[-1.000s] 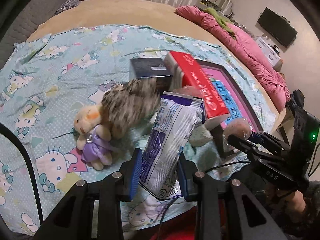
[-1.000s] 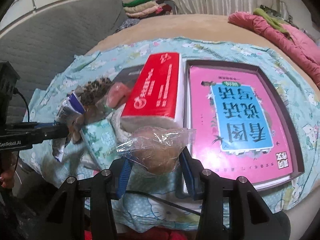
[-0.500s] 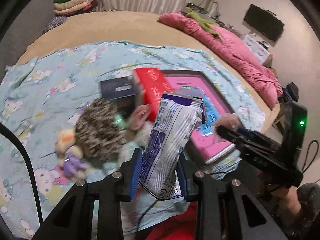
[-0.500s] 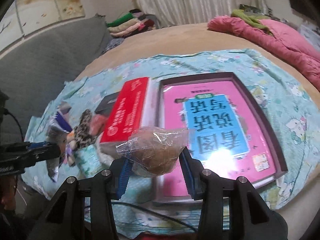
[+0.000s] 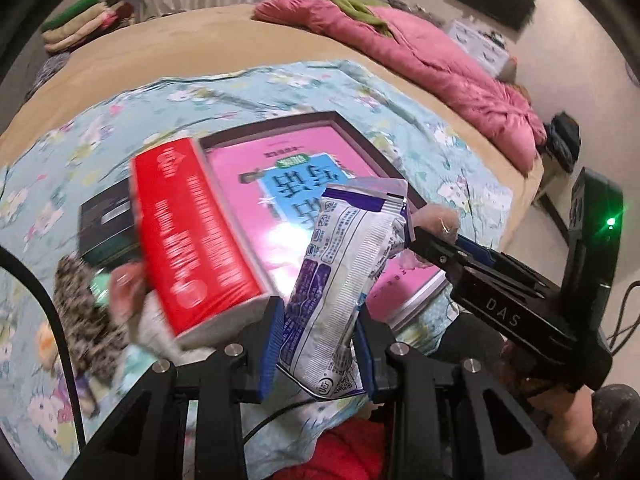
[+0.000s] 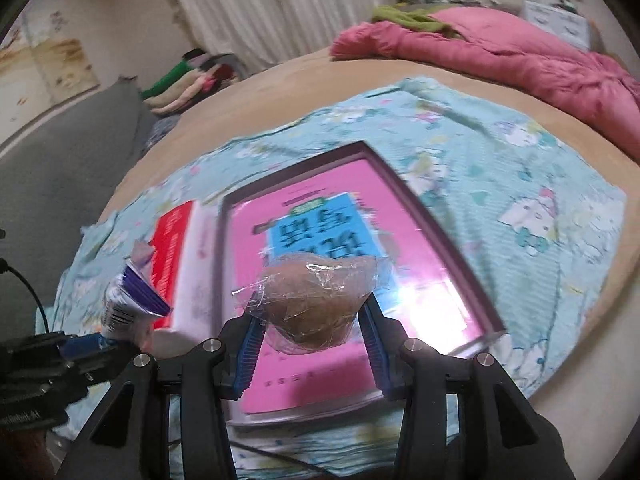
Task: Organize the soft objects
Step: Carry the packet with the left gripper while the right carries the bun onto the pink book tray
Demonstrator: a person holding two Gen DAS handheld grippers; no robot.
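Note:
My left gripper (image 5: 318,344) is shut on a white and purple soft pack (image 5: 340,280) and holds it upright above the bed's near edge. My right gripper (image 6: 310,336) is shut on a brown soft lump in clear plastic wrap (image 6: 310,304), over the near end of the pink box (image 6: 344,272). The right gripper also shows in the left wrist view (image 5: 436,240), just right of the pack. A red tissue pack (image 5: 188,232) lies left of the pink box (image 5: 288,184). A speckled plush (image 5: 80,312) lies at the left, blurred.
A light blue Hello Kitty sheet (image 6: 520,184) covers the tan bed. A dark box (image 5: 104,228) sits behind the red pack. A pink quilt (image 6: 500,56) lies at the far right. Folded clothes (image 6: 188,80) are stacked at the back left.
Both grippers have swung to the right with their loads still held. The plush toys have slid to the left edge of the left wrist view, and the pink box is now central.

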